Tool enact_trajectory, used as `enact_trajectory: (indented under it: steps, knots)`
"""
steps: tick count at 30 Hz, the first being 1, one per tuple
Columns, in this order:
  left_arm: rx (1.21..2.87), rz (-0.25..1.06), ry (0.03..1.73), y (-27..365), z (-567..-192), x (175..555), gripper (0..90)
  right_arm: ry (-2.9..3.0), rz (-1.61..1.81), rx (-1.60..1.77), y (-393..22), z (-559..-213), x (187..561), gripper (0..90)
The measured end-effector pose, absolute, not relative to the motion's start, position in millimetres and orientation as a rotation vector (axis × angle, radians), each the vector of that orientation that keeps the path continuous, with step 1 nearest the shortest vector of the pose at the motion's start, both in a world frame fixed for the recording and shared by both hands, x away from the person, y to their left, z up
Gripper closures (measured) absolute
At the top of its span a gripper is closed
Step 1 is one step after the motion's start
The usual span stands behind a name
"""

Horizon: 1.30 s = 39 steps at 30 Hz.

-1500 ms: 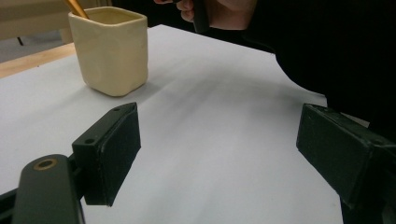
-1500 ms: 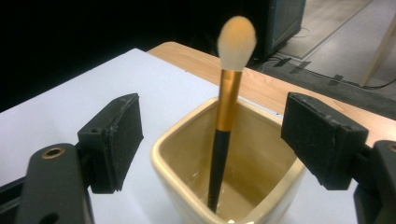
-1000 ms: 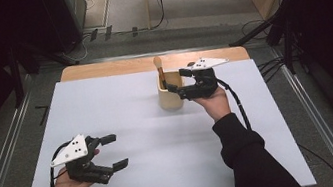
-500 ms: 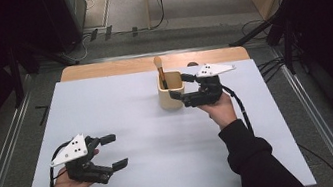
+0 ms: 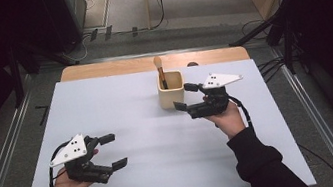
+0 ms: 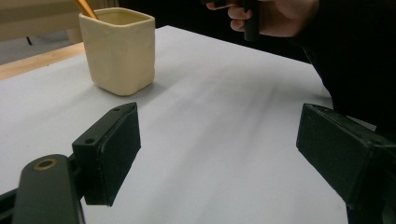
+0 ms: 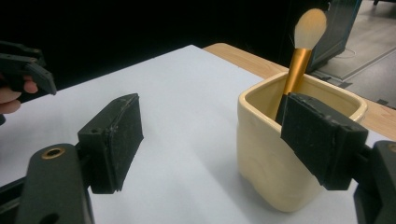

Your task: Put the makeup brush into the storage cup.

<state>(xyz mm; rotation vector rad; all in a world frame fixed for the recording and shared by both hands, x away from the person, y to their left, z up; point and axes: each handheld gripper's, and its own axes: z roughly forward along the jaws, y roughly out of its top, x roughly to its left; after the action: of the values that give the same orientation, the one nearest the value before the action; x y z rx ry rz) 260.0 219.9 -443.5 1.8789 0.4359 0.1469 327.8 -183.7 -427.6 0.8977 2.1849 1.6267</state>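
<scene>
I held both the right gripper (image 5: 183, 97) and left gripper (image 5: 114, 150) wide open and empty; the light, stiff makeup brush (image 7: 299, 56), upper centre, suited gripping mid-handle.

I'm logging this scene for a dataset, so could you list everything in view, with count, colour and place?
cup: one, cream, far middle of the table, just left of the right gripper.
makeup brush: one, gold handle, pale bristles, standing in the cup.
table: one, white top with a wooden far edge.
left gripper: one, black, near left, jaws open, nothing between.
right gripper: one, black, beside the cup, jaws open.
hands: two, dark sleeves, holding the grippers.
</scene>
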Motion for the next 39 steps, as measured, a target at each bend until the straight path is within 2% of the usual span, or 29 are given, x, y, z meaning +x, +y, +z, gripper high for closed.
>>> enact_trajectory:
  steps: [39]
  knots:
    - [1.869,0.154,0.44,221,-443,261,14.3,2.128,1.688,0.845,-226,-446,253,18.3]
